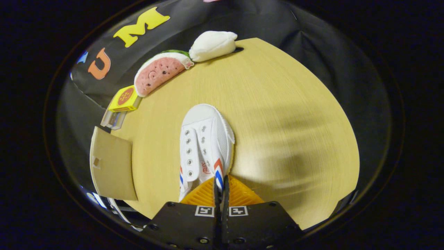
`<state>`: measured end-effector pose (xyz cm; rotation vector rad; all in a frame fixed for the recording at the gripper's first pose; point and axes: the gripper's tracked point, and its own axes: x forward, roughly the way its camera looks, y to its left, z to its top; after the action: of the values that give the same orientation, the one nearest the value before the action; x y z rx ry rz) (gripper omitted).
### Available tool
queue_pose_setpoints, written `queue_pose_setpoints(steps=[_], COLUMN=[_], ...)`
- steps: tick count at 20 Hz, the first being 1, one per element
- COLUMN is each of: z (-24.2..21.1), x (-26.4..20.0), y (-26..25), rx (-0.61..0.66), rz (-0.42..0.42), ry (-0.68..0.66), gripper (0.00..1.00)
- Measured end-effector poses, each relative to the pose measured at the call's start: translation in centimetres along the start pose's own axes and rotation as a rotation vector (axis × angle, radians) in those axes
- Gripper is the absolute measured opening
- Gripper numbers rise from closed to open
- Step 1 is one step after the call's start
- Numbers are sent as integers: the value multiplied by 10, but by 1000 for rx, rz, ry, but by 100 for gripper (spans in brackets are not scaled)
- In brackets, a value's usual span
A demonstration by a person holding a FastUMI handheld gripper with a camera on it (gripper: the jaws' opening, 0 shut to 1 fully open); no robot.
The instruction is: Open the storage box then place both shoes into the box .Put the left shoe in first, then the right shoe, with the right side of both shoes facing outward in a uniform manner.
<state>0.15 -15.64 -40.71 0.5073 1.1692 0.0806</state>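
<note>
Shoe first: white canvas lace-less sneaker with red and blue side stripes (204,146) sits toe-away just ahead of the claw (221,187), heel end at the fingertips, hanging over or resting on the pale wood-grain worktop (284,114); contact with the surface cannot be told. Claw fingers are drawn almost together, only a thin slit between them, and they appear pinched on the rear rim of the sneaker near the striped side. Grip looks narrow, on fabric edge only.

Gripper view, left of the fingers: brown cardboard flap (112,166), probably the storage box lid or wall, well apart from the shoe. Box interior is hidden, so whether it is open cannot be told. Along the far worktop edge: yellow square packet with red round mark (124,99), plush watermelon slice toy (158,71), white soft plush lump (212,44).

Risks, as judgement:
- Thin pinch on the heel collar may slip; the toe-heavy shoe could swing or drop.
- Shoe may rotate in the grip, so the wrong side faces outward in the box.
- Which shoe this is, left or right, is unclear; wrong order is possible.
- Swinging left could catch the cardboard flap and shove the box.
</note>
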Motion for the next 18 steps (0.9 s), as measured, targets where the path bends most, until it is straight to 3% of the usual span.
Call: queue_pose_setpoints(steps=[8, 18], z=[8, 5], x=[-34, -109], y=[46, 195], rx=[5, -34], rz=[23, 125], ry=[-40, -128], gripper=[0, 0])
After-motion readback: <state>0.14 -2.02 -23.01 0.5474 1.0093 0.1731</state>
